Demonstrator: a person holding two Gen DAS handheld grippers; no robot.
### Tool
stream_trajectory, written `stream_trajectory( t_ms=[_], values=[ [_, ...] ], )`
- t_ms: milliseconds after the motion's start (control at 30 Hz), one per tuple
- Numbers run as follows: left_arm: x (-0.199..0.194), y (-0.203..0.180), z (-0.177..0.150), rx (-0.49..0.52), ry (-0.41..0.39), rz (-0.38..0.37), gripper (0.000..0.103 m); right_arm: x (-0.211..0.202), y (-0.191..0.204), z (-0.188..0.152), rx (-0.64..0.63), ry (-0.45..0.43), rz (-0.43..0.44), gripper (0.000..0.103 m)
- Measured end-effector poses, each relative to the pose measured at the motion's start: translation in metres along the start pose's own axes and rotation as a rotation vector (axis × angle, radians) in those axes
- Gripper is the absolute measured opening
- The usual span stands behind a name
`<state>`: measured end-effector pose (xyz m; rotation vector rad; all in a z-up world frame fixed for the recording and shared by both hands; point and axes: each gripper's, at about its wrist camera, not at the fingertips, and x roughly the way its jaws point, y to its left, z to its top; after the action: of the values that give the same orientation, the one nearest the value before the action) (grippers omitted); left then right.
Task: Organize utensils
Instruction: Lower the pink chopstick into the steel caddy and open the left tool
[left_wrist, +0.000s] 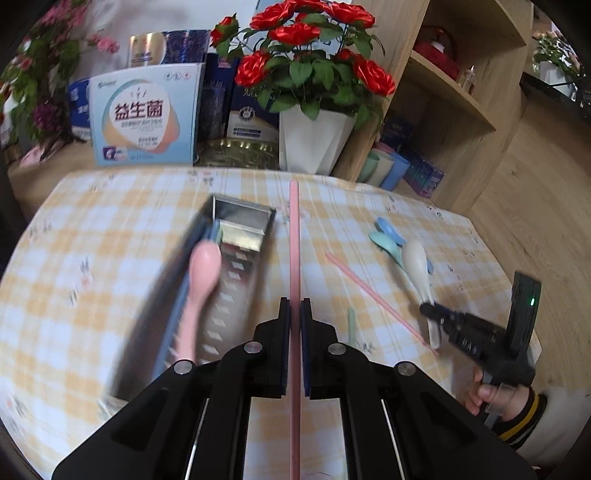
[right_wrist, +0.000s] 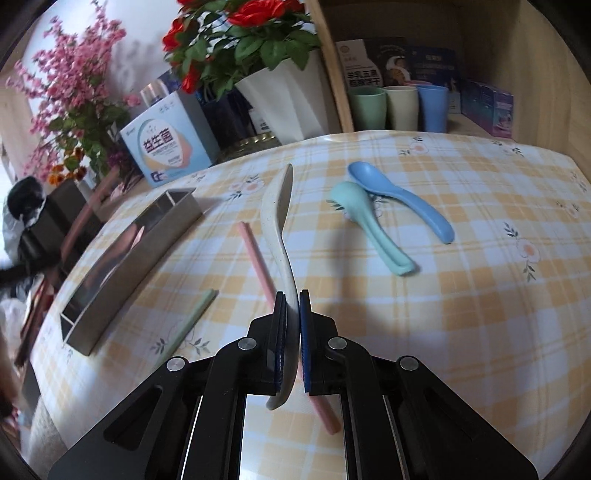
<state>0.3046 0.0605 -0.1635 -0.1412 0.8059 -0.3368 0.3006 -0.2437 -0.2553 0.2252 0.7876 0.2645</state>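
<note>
Seen from the left wrist: left gripper (left_wrist: 294, 314) clamped on a pink chopstick (left_wrist: 294, 236), held mid-shaft, the long front half pointing away over the checked tablecloth (left_wrist: 110, 229). Just left of it lay the metal utensil tray (left_wrist: 236, 236), blurred, with a pink spoon (left_wrist: 202, 284) already inside along its left wall. Off to the right, the right gripper (left_wrist: 430, 314) pinched on a cream spoon (left_wrist: 417, 266), near a second pink chopstick (left_wrist: 369, 291) flat on the cloth, a green chopstick (left_wrist: 351, 323) beside it, and blue and teal spoons beyond. Likely trouble here: such a thin stick, gripped at one narrow spot, could pivot or slide between the pads; a tip swung low could catch the tray's rim and shove or tip the tray.

Seen from the right wrist: right gripper (right_wrist: 294, 314) closed on the cream spoon (right_wrist: 277, 206), handle between the pads, bowl turned edge-on and raised above the cloth. Beneath and beside lay the pink chopstick (right_wrist: 255, 251); further left the green chopstick (right_wrist: 192, 317), touching or nearly touching the utensil tray (right_wrist: 122, 273). Blue spoon (right_wrist: 399, 195) and teal spoon (right_wrist: 369, 225) rested together to the right, well apart from the tray. Probable hazards: the curved handle rolling in the grip, and both hands heading for the same narrow tray and colliding. Whether the tray's dividers leave room for the spoon cannot be told.
</note>
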Motion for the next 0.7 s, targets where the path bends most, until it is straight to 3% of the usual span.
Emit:
stream_trajectory(
  t_ms=[100, 267, 533, 700],
  values=[
    [-0.001, 0.015, 0.020, -0.022, 0.009, -0.030, 0.005, -0.003, -0.002, -0.002, 0.016, -0.010, 0.006, 0.007],
    [0.028, 0.025, 0.030, 0.056, 0.089, 0.027, 0.005, -0.003, -0.009, -0.003, 0.054, -0.014, 0.015, 0.007],
    [0.081, 0.051, 0.008, 0.070, 0.242, 0.076, 0.005, -0.001, -0.008, -0.003, 0.042, -0.007, 0.033, 0.007],
    [0.091, 0.055, 0.002, 0.071, 0.273, 0.091, 0.006, 0.000, -0.011, -0.003, 0.058, -0.006, 0.035, 0.007]
  ],
)
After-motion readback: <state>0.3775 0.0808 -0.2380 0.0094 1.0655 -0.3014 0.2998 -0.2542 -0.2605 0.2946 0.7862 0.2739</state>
